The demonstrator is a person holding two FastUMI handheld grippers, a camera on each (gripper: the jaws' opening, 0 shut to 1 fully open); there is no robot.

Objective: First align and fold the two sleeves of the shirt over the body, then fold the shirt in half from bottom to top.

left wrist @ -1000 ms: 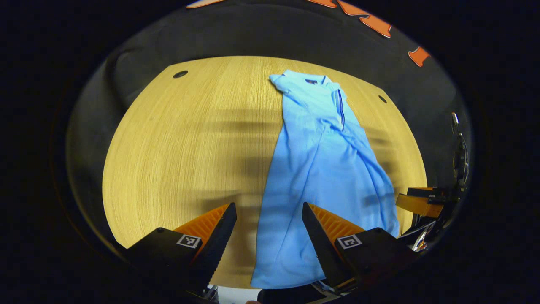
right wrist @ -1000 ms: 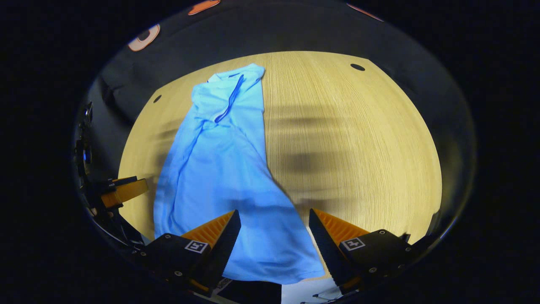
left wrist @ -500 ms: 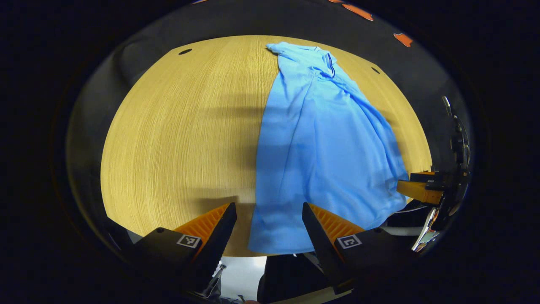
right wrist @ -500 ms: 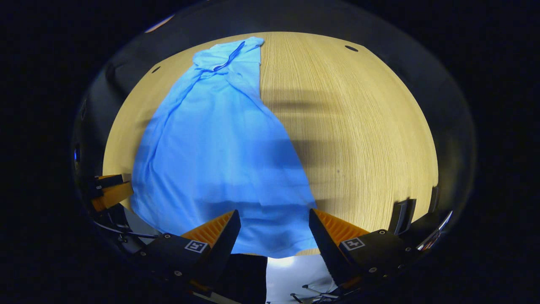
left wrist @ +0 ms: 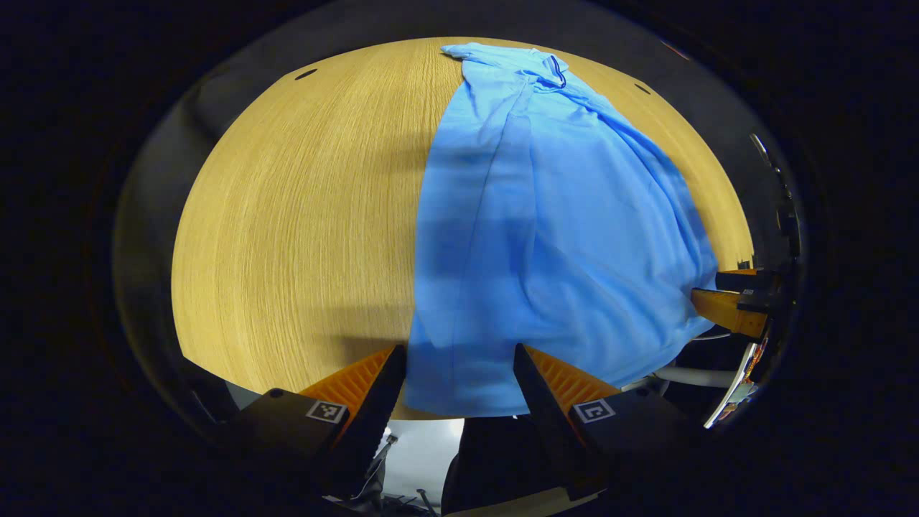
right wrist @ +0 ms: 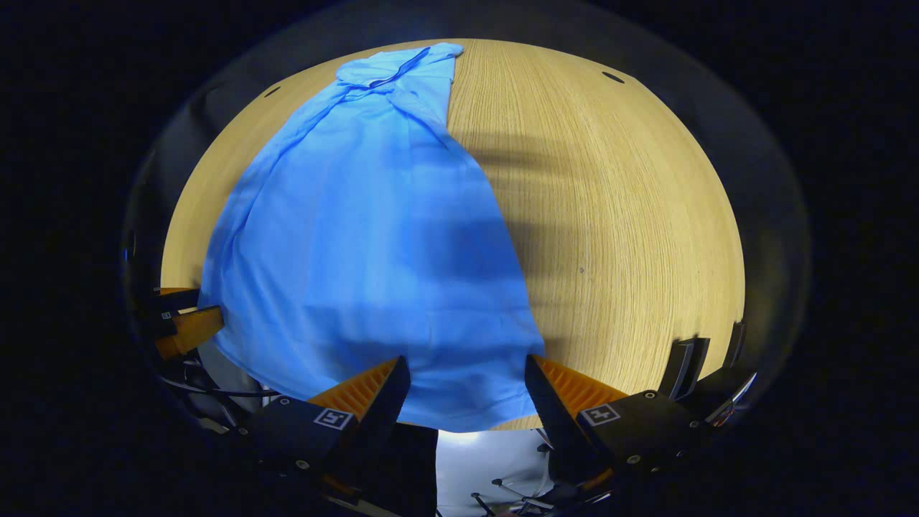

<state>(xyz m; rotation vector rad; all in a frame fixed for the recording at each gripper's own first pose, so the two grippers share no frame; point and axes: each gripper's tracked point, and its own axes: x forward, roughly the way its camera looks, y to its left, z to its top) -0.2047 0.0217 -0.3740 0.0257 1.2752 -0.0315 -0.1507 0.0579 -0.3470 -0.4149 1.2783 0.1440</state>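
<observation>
- Looking along the left gripper [left wrist: 459, 362] in the left gripper view: its fingers stand wide apart with the hem of the blue shirt [left wrist: 546, 230] seen between them; whether either finger touches the cloth cannot be told
- Shirt lies lengthwise on the wooden table [left wrist: 301, 215], collar at the far edge, hem at the near edge; sleeves cannot be made out separately among the folds
- Right gripper [left wrist: 729, 305] shows at the right margin, just beside the shirt's lower corner, mostly cut off, its opening not legible
- Below the near table edge, dark shapes and a pale floor, too dim to identify
- Right gripper view: the right gripper [right wrist: 467, 373] has its fingers spread wide, the shirt [right wrist: 373, 237] hem seen between them; contact cannot be told
- Shirt covers the left half of the table [right wrist: 632, 215], collar far
- Left gripper [right wrist: 183, 323] at the left margin, beside the shirt's lower corner, largely cut off
</observation>
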